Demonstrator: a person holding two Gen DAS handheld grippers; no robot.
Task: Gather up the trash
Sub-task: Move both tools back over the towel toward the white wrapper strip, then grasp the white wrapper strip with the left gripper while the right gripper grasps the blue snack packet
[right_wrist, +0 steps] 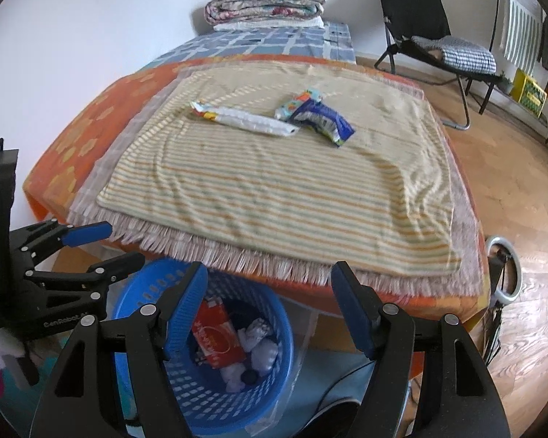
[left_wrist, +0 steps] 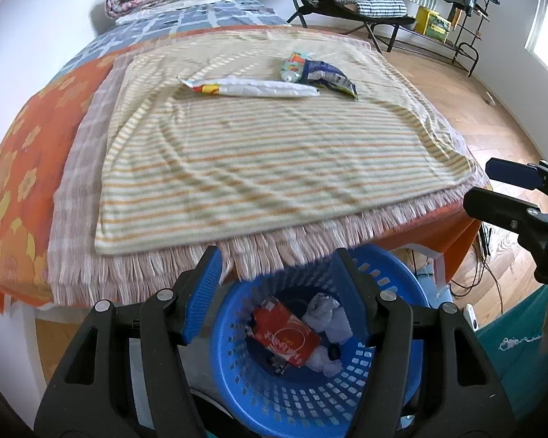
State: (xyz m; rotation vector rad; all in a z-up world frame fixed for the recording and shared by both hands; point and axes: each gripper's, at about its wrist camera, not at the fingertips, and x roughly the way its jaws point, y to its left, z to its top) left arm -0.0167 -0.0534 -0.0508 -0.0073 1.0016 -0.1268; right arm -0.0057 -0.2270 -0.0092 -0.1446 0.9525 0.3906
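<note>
Both the left gripper (left_wrist: 277, 292) and right gripper (right_wrist: 270, 306) are hovering released and empty over the blue basket (right_wrist: 157, 281), so three wrappers (right_wrist: 270, 124) lying across the bed seemingly need fetching next.

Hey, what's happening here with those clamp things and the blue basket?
Someone is tidying trash off a bed using two hand-held grippers. Both the left gripper and the right gripper are open and empty, hovering above a blue basket by the bed's edge. The basket already holds a red packet and crumpled white paper. Three wrappers wait on the striped towel: a white one, a blue one and a small colourful one.
</note>
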